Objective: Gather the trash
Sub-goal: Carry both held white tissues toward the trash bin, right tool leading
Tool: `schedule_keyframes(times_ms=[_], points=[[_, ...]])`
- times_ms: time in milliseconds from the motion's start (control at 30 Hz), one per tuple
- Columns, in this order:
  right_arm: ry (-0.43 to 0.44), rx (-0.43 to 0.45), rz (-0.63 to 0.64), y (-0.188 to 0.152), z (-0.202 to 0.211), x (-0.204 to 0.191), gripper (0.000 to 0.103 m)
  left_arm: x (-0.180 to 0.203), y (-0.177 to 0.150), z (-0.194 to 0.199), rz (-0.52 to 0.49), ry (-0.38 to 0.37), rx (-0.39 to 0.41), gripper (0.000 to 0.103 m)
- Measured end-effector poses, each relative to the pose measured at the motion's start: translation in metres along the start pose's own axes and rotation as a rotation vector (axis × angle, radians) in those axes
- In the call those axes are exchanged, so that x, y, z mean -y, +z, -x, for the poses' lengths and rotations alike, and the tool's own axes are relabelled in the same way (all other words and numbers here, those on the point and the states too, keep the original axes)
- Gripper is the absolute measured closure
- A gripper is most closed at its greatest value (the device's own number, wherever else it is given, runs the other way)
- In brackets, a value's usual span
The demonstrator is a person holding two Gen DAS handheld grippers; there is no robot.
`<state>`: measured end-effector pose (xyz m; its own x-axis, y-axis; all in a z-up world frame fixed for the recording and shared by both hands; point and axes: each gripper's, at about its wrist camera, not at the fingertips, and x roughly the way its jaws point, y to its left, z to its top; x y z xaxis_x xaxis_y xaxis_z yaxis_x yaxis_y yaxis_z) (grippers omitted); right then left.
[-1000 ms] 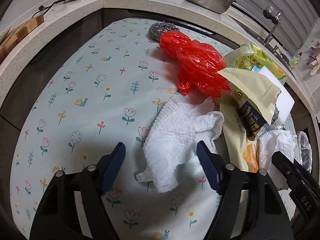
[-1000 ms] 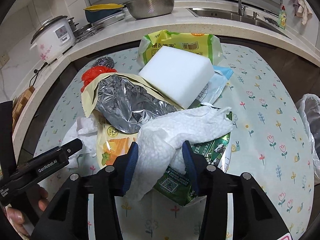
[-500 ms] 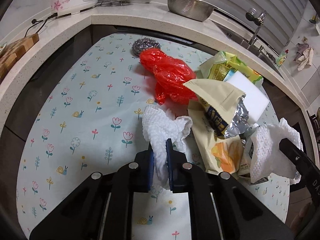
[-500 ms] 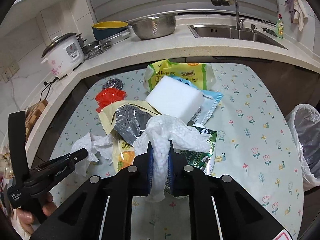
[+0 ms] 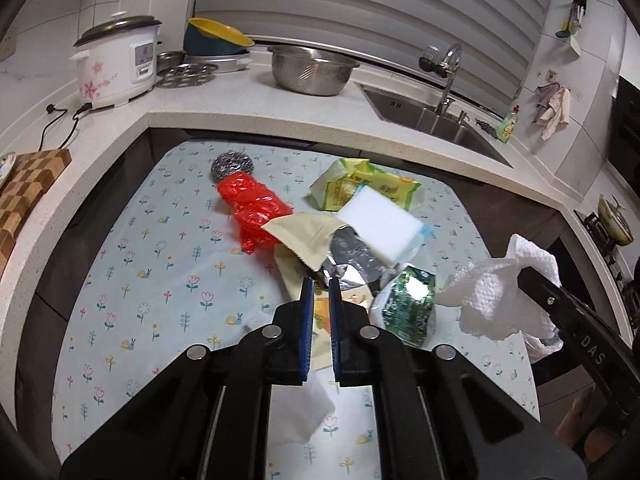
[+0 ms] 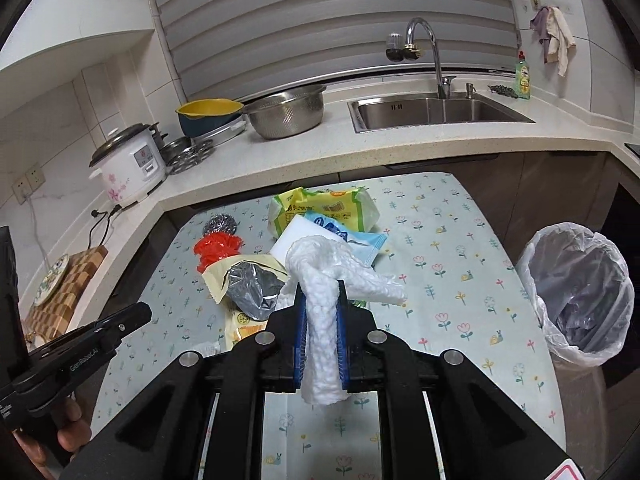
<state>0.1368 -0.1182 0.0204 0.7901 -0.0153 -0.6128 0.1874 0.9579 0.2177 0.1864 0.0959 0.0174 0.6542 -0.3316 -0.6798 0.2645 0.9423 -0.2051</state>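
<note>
My right gripper (image 6: 320,284) is shut on a white paper towel (image 6: 320,320), lifted above the flowered tablecloth (image 6: 440,248); the left wrist view shows that towel (image 5: 488,296) at the right. My left gripper (image 5: 320,292) is shut with nothing visible between its pads. A second white paper towel (image 5: 306,412) shows below its jaws, apparently lying on the cloth. The trash pile ahead holds a red plastic bag (image 5: 252,208), a beige foil-lined packet (image 5: 308,236), a white sponge block (image 5: 380,224), a yellow-green packet (image 5: 360,188) and a green packet (image 5: 408,304).
A bin lined with a clear bag (image 6: 576,292) stands off the table's right edge. A steel scourer (image 5: 232,164) lies behind the red bag. The counter behind carries a rice cooker (image 5: 116,64), a metal colander (image 5: 312,68) and a sink (image 6: 436,110).
Both grippers closed on paper towels and rose from the table. The right one carries its towel up; the left one's towel is no longer between its pads.
</note>
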Motion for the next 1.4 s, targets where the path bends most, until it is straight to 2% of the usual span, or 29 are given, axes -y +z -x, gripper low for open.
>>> schedule_keyframes(times_ms=[533,733,867,900,967,1033,1100,1167,1333,1400], points=[[-0.082,0.09,-0.143,-0.009,0.068,0.106,0.091,0.146,-0.015,0.033,-0.213,-0.137,0.044,0.096],[-0.125,0.106,-0.198,-0.017,0.086,0.149,0.091,0.194,-0.025,0.029,-0.274,-0.185,0.029,0.096],[-0.148,0.105,-0.233,-0.023,0.092,0.171,0.091,0.209,-0.033,0.022,-0.294,-0.194,0.0,0.095],[-0.15,0.103,-0.237,-0.025,0.093,0.175,0.091,0.208,-0.035,0.019,-0.287,-0.186,-0.009,0.094],[-0.152,0.098,-0.242,-0.028,0.093,0.18,0.091,0.197,-0.041,0.012,-0.264,-0.146,-0.029,0.082],[-0.147,0.089,-0.238,-0.031,0.09,0.18,0.091,0.177,-0.046,0.004,-0.24,-0.097,-0.044,0.045],[-0.146,0.081,-0.223,-0.034,0.087,0.178,0.091,0.153,-0.055,-0.002,-0.219,-0.025,-0.033,0.038],[-0.14,0.075,-0.211,-0.036,0.084,0.174,0.091,0.125,-0.063,-0.011,-0.205,0.049,-0.054,0.03],[-0.102,0.055,-0.198,-0.035,0.071,0.162,0.091,0.046,-0.084,-0.044,-0.092,0.204,-0.171,0.03],[-0.092,0.047,-0.19,-0.034,0.066,0.157,0.091,0.021,-0.091,-0.054,-0.038,0.226,-0.204,0.026]])
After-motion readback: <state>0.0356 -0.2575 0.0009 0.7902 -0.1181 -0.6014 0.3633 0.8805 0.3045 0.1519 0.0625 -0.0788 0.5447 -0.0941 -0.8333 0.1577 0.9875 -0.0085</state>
